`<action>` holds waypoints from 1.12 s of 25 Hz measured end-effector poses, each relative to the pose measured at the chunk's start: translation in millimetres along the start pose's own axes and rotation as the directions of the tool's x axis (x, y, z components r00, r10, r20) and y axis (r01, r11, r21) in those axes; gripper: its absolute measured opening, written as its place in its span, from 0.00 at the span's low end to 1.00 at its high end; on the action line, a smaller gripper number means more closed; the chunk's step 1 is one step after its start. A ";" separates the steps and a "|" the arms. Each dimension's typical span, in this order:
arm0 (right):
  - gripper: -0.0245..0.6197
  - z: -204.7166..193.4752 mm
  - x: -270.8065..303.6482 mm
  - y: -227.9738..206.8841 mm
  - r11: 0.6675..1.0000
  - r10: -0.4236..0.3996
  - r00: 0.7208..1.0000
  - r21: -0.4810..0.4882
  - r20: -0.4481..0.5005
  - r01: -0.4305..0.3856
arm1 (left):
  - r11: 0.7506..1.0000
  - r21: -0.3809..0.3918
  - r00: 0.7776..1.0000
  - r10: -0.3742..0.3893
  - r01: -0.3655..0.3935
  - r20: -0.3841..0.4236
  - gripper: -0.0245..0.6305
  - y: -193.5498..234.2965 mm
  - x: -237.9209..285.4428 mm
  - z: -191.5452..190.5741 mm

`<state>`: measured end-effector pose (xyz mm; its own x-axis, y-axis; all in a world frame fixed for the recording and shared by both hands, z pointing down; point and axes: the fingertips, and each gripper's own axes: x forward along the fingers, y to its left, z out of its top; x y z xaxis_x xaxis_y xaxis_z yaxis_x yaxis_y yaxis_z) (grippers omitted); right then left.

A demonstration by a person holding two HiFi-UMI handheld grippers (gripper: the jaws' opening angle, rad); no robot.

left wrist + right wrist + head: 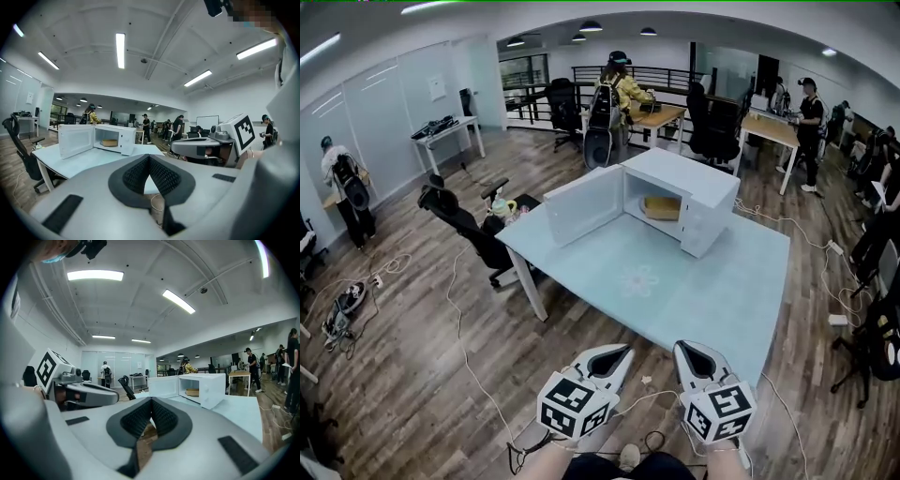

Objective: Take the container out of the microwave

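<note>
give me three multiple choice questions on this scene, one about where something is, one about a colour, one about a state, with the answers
1. Where is the container?
A) on top of the microwave
B) inside the microwave
C) under the microwave

2. What colour is the microwave?
A) black
B) white
C) red

3. How is the microwave door?
A) swung open
B) shut
C) taken off

Answers:
1 B: the tan container shows in the lit cavity in all three views.
2 B: the body and the door are both white.
3 A: the door stands swung out at the left of the cavity in the head view, still on its hinge.
</note>
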<state>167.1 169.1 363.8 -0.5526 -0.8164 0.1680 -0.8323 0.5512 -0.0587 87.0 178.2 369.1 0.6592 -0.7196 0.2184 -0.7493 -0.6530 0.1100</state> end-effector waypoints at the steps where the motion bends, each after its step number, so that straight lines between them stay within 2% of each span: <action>1: 0.05 1.0 6.6 -6.1 1.000 0.010 1.000 0.007 0.001 -0.010 | 1.000 -0.012 1.000 0.006 -0.006 0.002 0.03 3.4 7.2 0.2; 5: 0.05 -6.4 27.2 -15.5 0.998 0.062 0.998 0.013 -0.023 -0.062 | 0.998 -0.061 1.000 0.002 -0.004 -0.021 0.03 13.9 36.2 -9.6; 9: 0.05 -18.6 49.6 -31.0 0.998 0.059 0.997 0.042 -0.054 -0.057 | 0.998 -0.063 0.998 -0.021 0.017 -0.063 0.03 27.5 62.3 -16.7; 12: 0.05 -20.1 72.8 -41.6 0.997 0.053 0.996 0.051 -0.066 -0.049 | 0.998 -0.061 0.997 -0.030 0.026 -0.065 0.03 49.6 82.0 -11.9; 19: 0.05 -17.4 157.8 -68.9 0.999 0.014 0.995 0.033 -0.102 -0.010 | 0.992 -0.109 0.995 -0.067 0.059 -0.072 0.03 129.4 131.1 -4.4; 24: 0.05 -4.2 232.2 -87.8 0.998 -0.047 0.995 0.038 -0.085 0.050 | 0.992 -0.083 0.992 -0.102 0.097 -0.069 0.03 197.9 163.3 12.6; 28: 0.05 5.5 292.4 -85.1 0.996 -0.073 0.993 0.037 -0.094 0.077 | 0.989 -0.073 0.986 -0.135 0.128 -0.096 0.03 254.2 177.8 24.0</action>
<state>76.1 -117.6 412.5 -0.4837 -0.8345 0.2638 -0.8733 0.4803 -0.0821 15.3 -121.5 412.6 0.7449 -0.5991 0.2937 -0.6614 -0.7208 0.2072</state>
